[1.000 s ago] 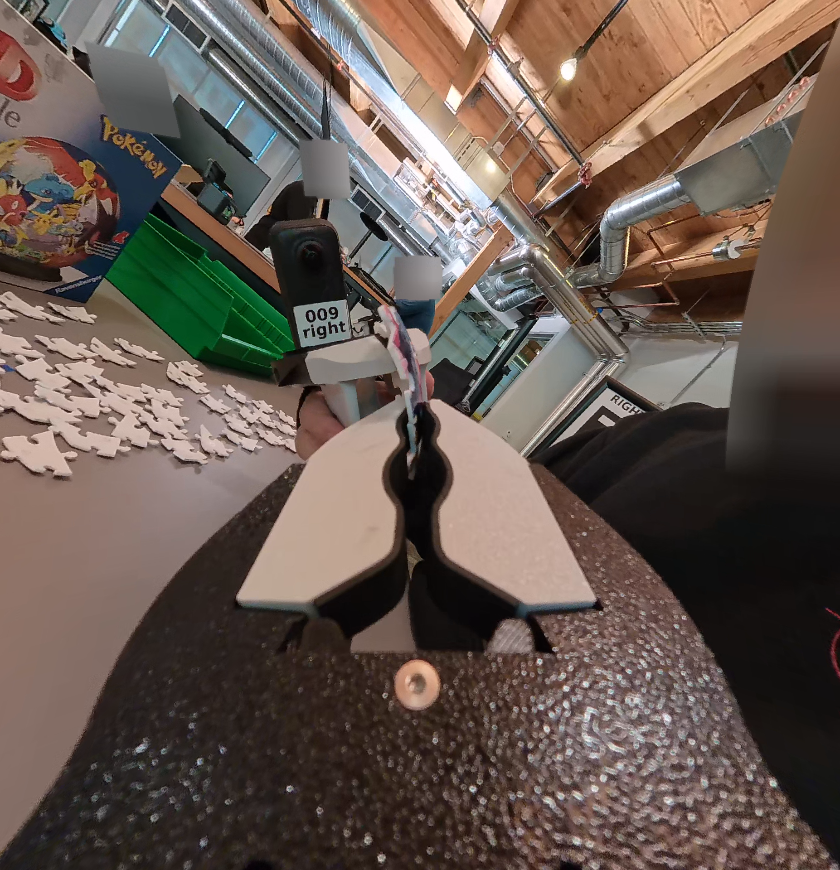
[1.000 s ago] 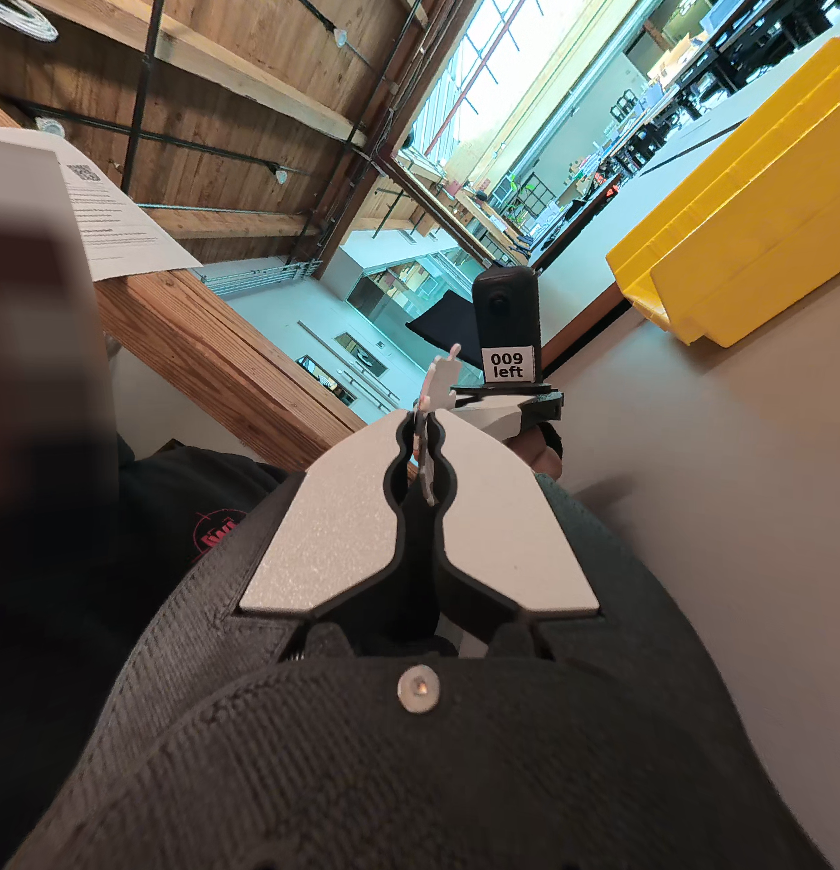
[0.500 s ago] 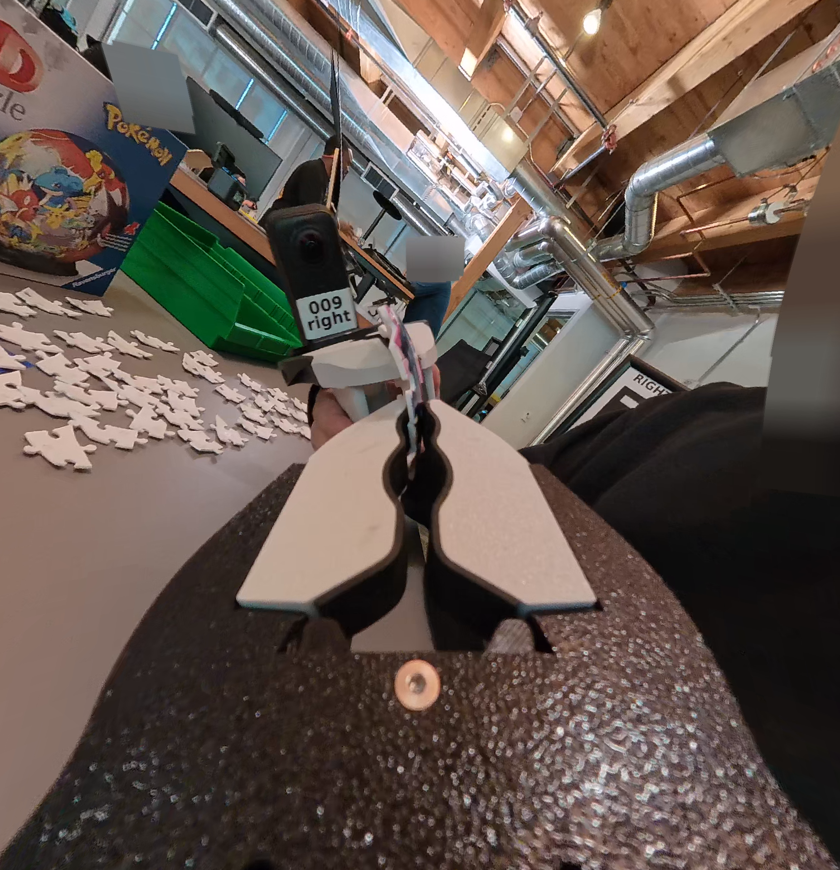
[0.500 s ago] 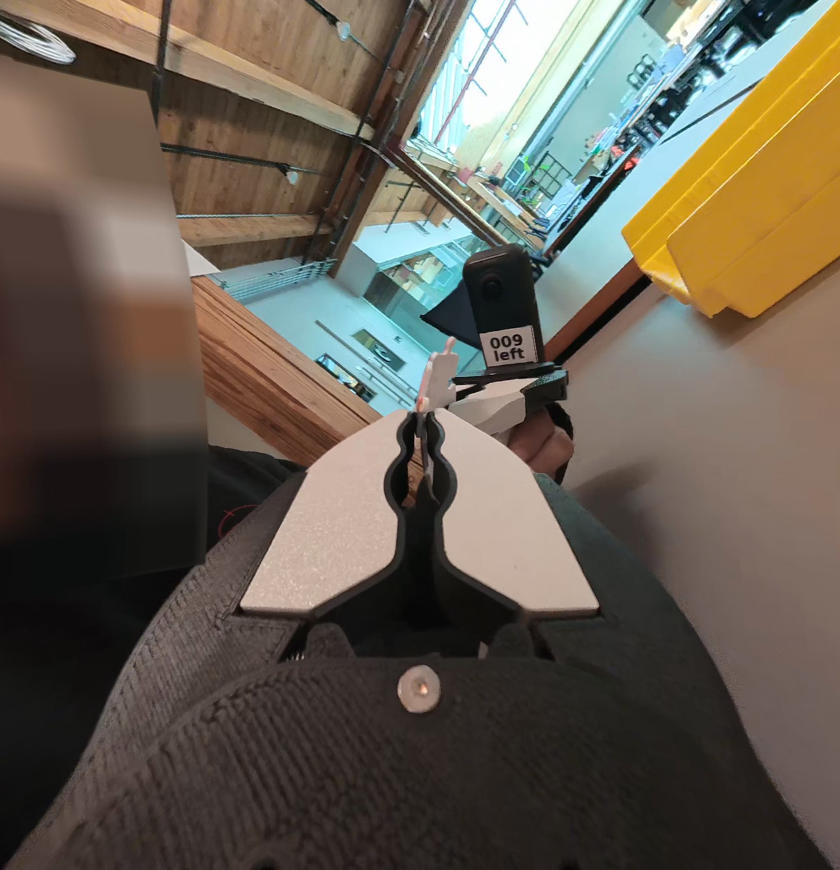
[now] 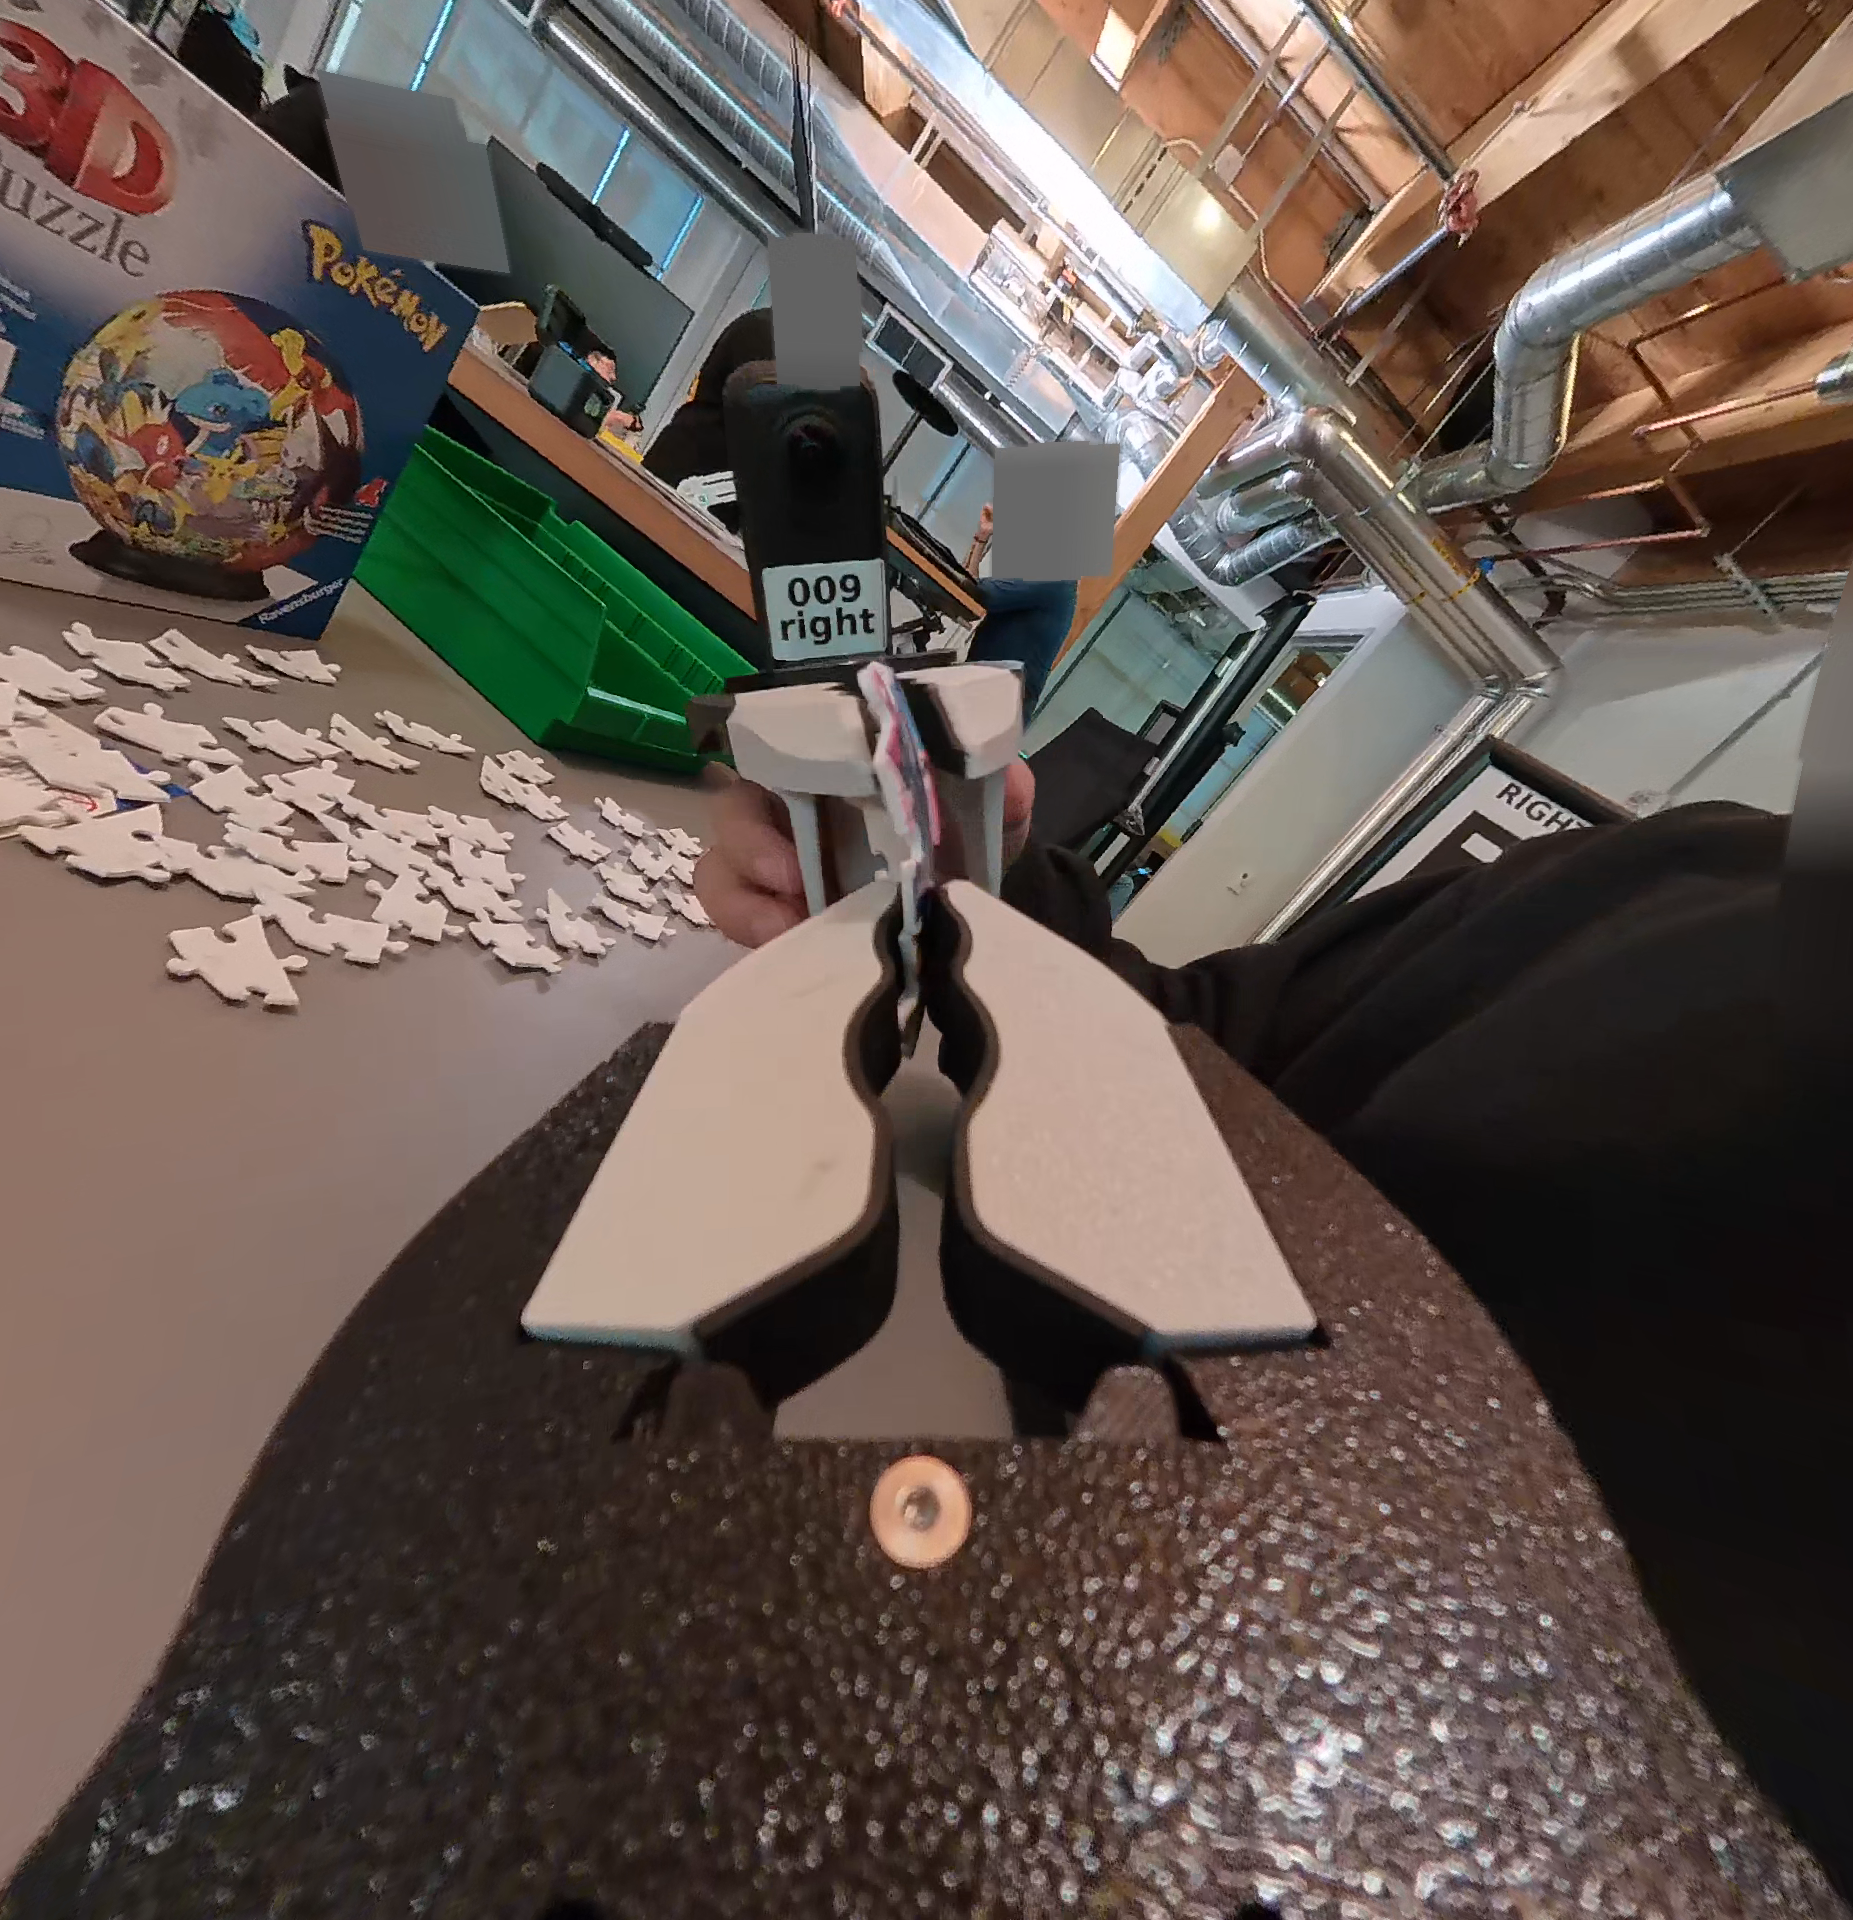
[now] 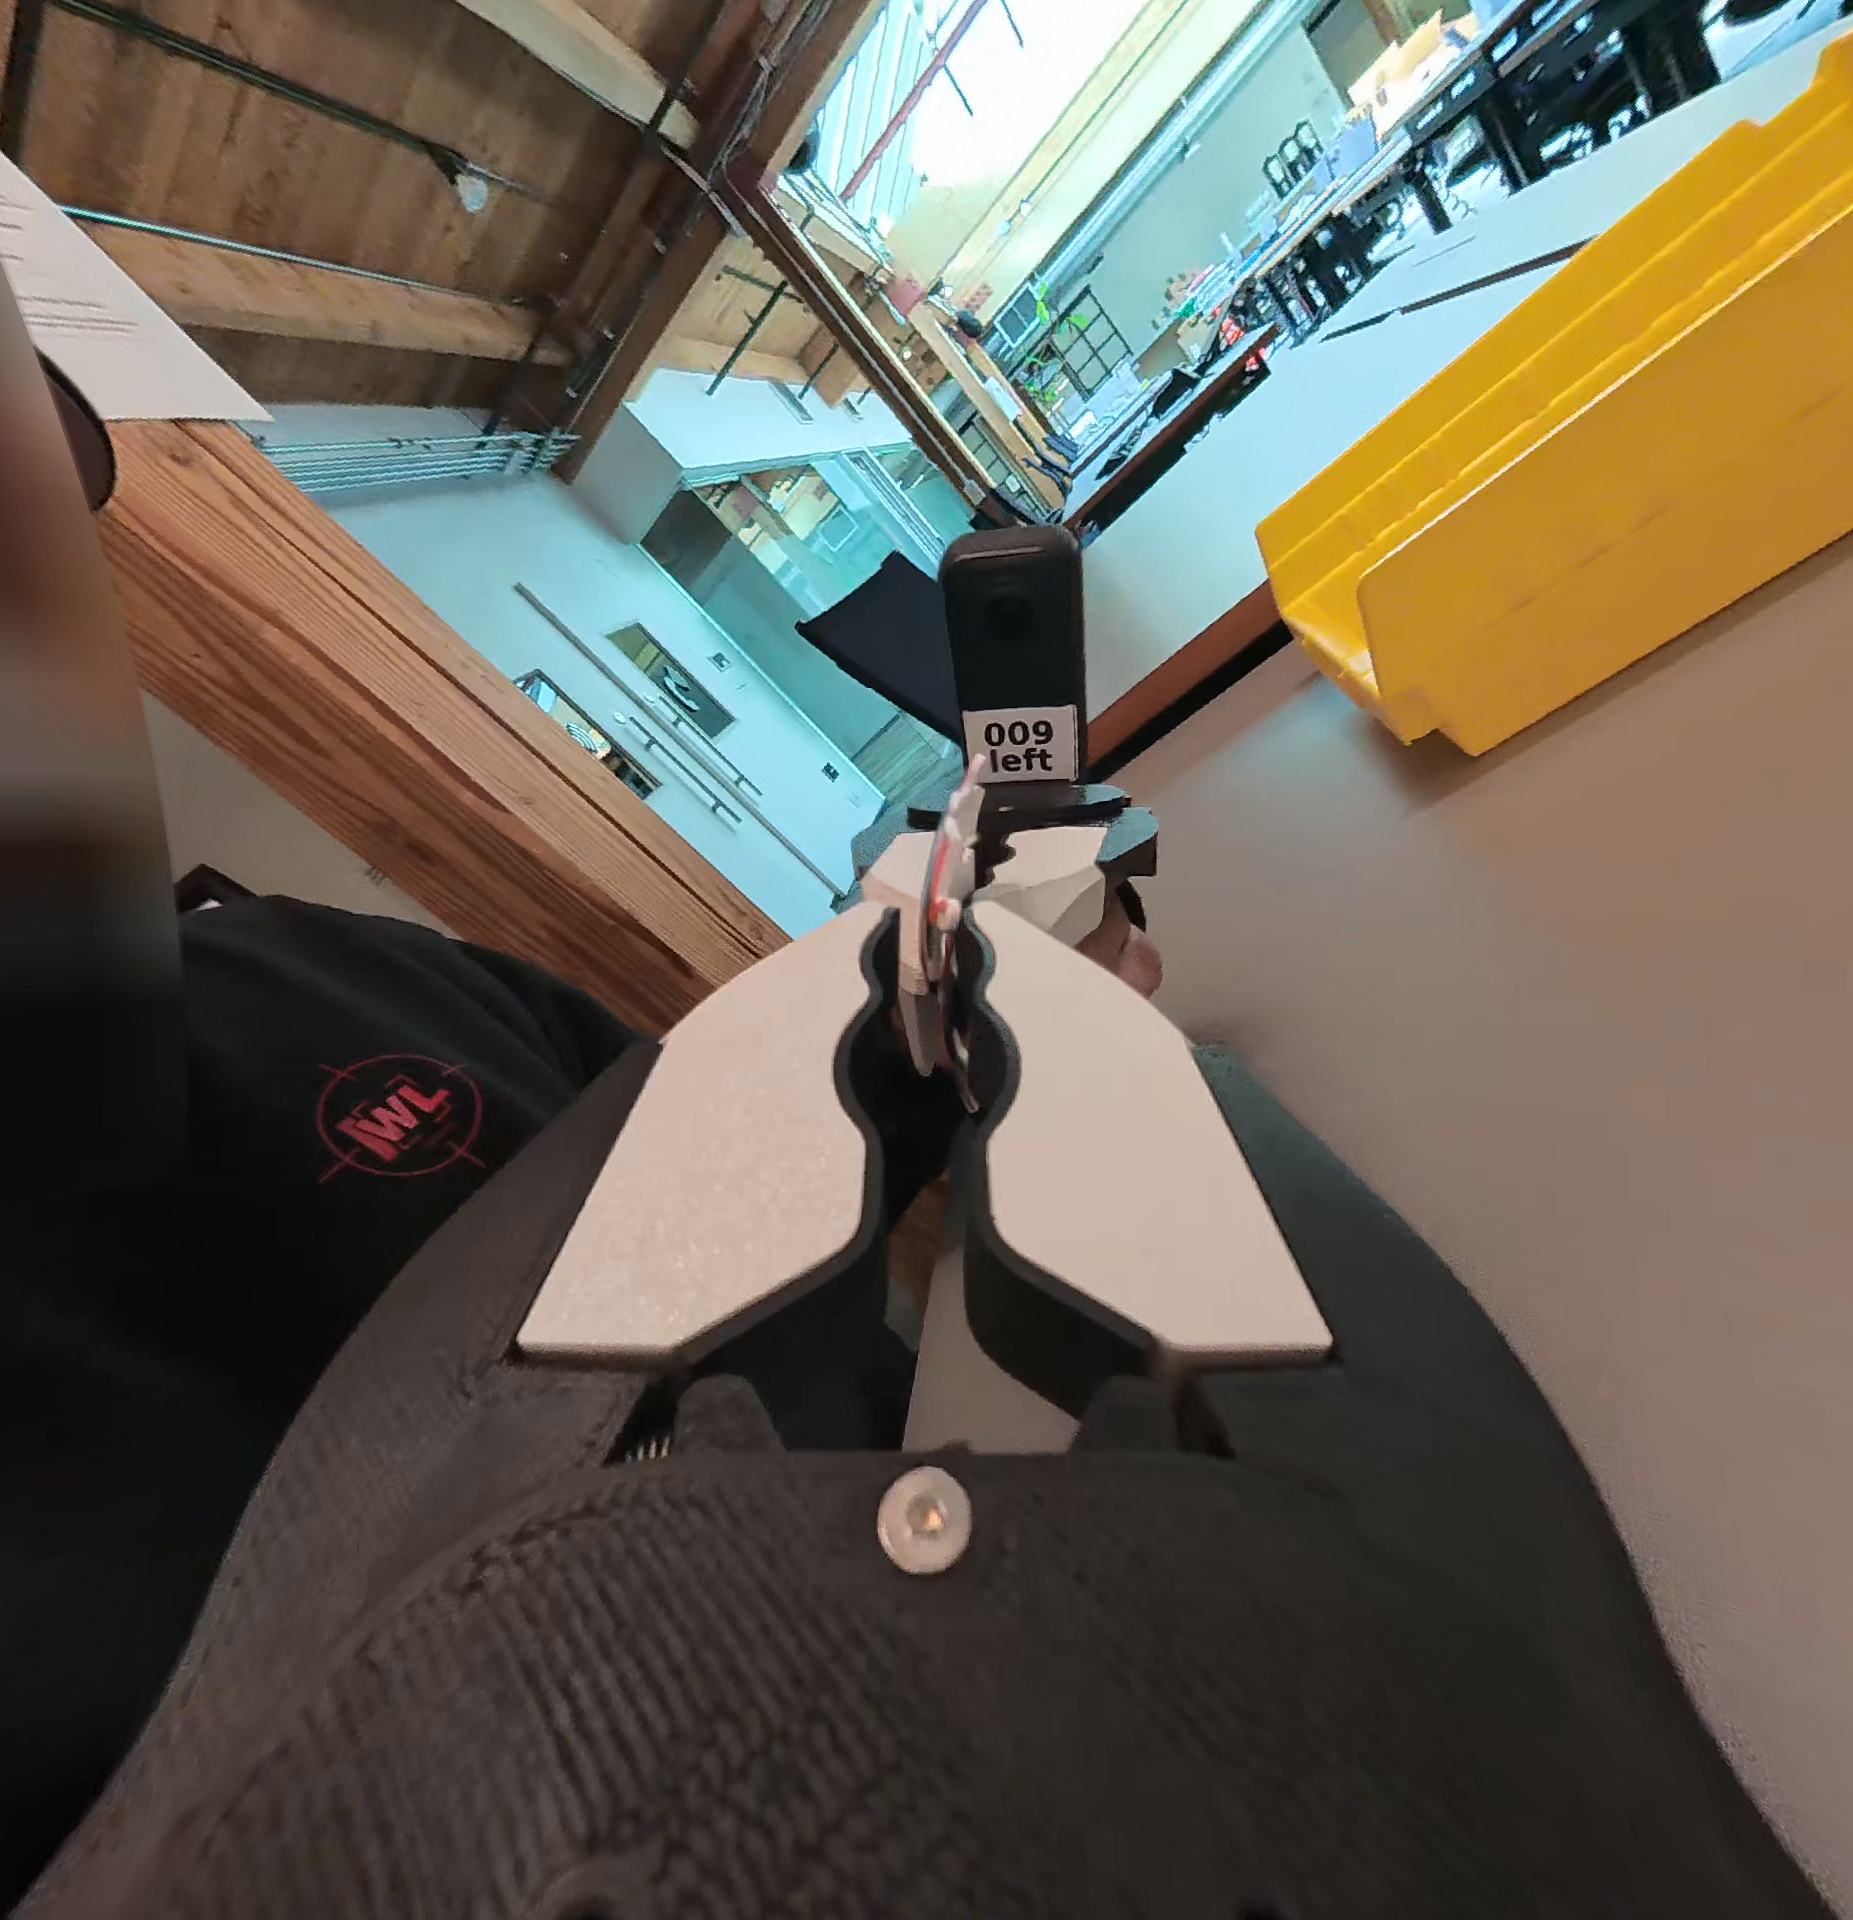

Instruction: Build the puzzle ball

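My left gripper (image 5: 917, 914) is shut on a puzzle piece (image 5: 909, 971) seen edge-on. Straight ahead and facing it, my right gripper (image 5: 906, 732) is shut on a coloured puzzle piece (image 5: 901, 779); the two pieces meet between the tips, above the table. In the right wrist view my right gripper (image 6: 934, 930) grips its piece (image 6: 937, 997), slightly tilted, and the left gripper (image 6: 989, 862) faces it with a white-backed piece (image 6: 953, 831). Whether the pieces are locked together is hidden.
Several loose white puzzle pieces (image 5: 330, 831) lie face down on the grey table (image 5: 226, 1195) to the left. The puzzle box (image 5: 174, 364) and green bins (image 5: 548, 623) stand behind them. Yellow bins (image 6: 1576, 468) stand at the right. A person in a black sweater (image 5: 1524, 1039) is close by. Less than 4 cm separates the two grippers' tips.
Both grippers have stayed shut on their pieces, tips together. They have turned and shifted a little, so the facing gripper now sits nearer the centre of each view.
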Available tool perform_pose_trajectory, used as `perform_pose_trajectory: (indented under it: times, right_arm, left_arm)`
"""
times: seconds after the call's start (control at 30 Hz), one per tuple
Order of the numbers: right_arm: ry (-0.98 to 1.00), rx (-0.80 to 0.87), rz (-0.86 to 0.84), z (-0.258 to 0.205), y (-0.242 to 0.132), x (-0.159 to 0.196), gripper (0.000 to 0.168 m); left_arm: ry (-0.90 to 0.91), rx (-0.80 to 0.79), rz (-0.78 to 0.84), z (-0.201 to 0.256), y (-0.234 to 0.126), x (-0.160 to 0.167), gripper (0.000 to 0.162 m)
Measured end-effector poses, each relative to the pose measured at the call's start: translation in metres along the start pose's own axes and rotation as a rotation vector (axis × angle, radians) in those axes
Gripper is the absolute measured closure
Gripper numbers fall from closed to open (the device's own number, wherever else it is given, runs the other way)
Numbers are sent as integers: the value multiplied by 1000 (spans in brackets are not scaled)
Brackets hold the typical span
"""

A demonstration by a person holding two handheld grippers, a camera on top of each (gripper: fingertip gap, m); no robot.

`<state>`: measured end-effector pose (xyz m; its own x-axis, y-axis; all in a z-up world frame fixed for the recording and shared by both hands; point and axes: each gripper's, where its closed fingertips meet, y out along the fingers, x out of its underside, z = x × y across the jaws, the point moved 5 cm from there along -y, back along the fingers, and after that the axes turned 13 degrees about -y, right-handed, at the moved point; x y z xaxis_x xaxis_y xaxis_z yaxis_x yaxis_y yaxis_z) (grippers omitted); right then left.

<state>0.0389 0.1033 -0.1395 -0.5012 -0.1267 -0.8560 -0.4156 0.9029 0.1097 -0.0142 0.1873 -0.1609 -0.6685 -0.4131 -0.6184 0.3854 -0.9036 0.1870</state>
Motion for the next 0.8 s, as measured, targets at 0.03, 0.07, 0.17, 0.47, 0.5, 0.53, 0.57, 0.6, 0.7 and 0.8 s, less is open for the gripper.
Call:
perform_pose_trajectory:
  times: [0.03,0.07,0.17,0.47,0.5,0.53,0.57,0.6,0.7,0.8]
  right_arm:
    - [7,5,-4,1,0,1,159]
    - [10,3,-6,1,1,2,160]
    - [23,6,-8,2,1,3,160]
    - [101,-60,28,-1,2,5,161]
    - [109,-68,29,-1,2,6,162]
    - [115,-76,30,-1,2,6,163]
    - [120,-78,34,-1,3,6,163]
    - [121,-82,36,-1,3,6,163]
    - [101,-88,38,-2,4,5,164]
    - [122,-89,24,-1,5,6,164]
  left_arm:
    - [6,-3,-6,0,0,1,161]
    - [14,-9,-12,0,0,1,161]
    - [25,-8,-21,1,0,1,161]
    - [-27,97,-7,4,1,2,161]
    - [-32,99,-11,4,1,3,161]
    - [-36,102,-16,4,1,3,161]
    - [-39,104,-18,4,1,3,161]
    - [-40,106,-16,4,1,3,161]
    - [-42,112,-13,4,0,3,161]
    - [-40,105,-18,4,-1,3,161]
